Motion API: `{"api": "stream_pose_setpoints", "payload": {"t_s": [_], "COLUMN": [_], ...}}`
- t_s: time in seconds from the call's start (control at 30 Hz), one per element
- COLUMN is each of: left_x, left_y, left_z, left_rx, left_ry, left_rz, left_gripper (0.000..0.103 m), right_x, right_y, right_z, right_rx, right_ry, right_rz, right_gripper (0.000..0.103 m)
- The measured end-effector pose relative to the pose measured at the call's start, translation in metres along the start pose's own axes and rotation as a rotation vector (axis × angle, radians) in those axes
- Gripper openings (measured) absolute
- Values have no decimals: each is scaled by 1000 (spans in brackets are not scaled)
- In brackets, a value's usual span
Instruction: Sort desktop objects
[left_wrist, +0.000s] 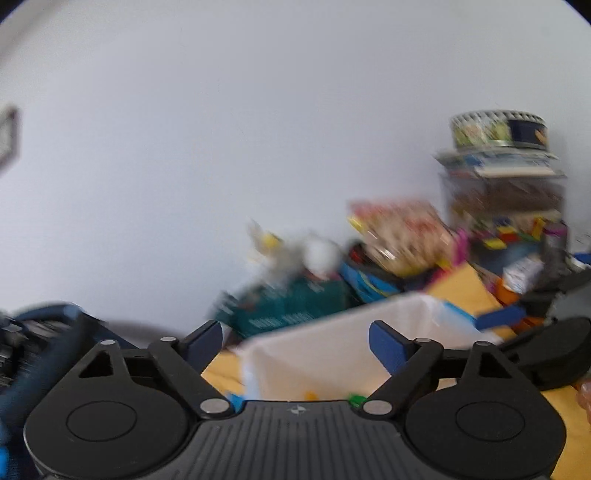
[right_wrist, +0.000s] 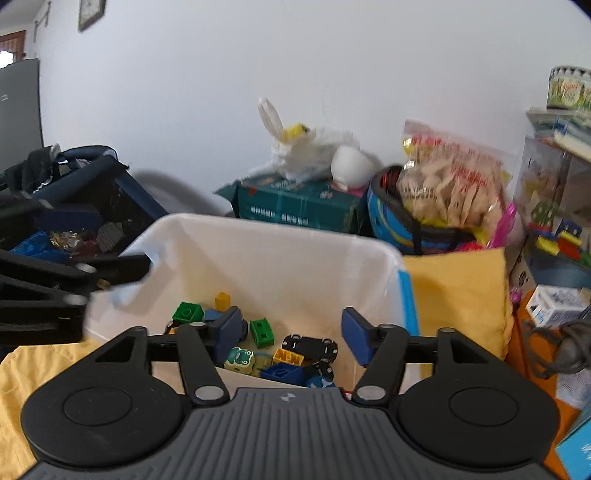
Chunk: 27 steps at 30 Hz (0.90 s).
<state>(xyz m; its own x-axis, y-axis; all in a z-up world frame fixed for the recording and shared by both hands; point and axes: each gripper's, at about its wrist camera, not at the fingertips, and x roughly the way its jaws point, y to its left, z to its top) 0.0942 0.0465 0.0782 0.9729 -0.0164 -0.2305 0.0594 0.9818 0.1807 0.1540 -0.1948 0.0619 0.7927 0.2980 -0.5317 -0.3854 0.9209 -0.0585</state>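
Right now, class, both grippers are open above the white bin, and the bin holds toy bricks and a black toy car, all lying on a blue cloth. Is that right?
One detail is wrong: the cloth under the white bin is yellow, not blue, as the right wrist view shows. The rest stands: the left gripper and right gripper are open, and the bin holds toy bricks and a black toy car.

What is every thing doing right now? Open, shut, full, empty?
left hand-held gripper: open, nothing between its fingers.
right hand-held gripper: open, holding nothing, above the bin.
white bin: no lid on, toys at the bottom.
black toy car: lying in the bin.
green brick: lying in the bin.
snack bag: full, resting on a blue tub.
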Motion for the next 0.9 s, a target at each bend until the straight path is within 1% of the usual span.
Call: {"api": "stream_pose_setpoints", "payload": {"t_s": [0.03,0.07,0.1,0.17,0.2,0.27,0.37,0.5,0.73,0.8,0.9], "left_x": [-7,-12,-13,-8,-5,-7,-14,-17,-8,-5,4], "left_y": [-2,-3,-5,-7,-8,-12,-18,-25,-28,-29,-32], "left_z": [2,4,6,10,10,7,10,19,22,20,16], "left_rx": [3,12,23,32,27,23,52,71,21,6,6], "left_ry": [-18,-14,20,128,162,171,140,163,270,293,337], "left_rz": [12,2,-8,-42,-63,-72,-28,-14,-2,-12,-8], "left_gripper": [93,94,95,95,95,95,95,95,95,95,95], "right_x": [-5,-9,-12,-16,-17,-17,-17,-22,-23,-22,-18], "right_y": [0,-1,-2,-3,-3,-4,-5,-3,-1,0,0], "right_z": [-1,-1,-2,-4,-6,-8,-11,-14,-18,-20,-24], "right_rx": [-5,-4,-2,-2,-1,0,-1,-8,4,3,8], "right_ry": [-8,-15,-19,-17,-13,8,35,43,82,106,147], "right_rz": [-1,2,9,17,22,33,43,45,47,45,45], "right_gripper": [68,69,71,72,72,72,73,77,79,83,85]}}
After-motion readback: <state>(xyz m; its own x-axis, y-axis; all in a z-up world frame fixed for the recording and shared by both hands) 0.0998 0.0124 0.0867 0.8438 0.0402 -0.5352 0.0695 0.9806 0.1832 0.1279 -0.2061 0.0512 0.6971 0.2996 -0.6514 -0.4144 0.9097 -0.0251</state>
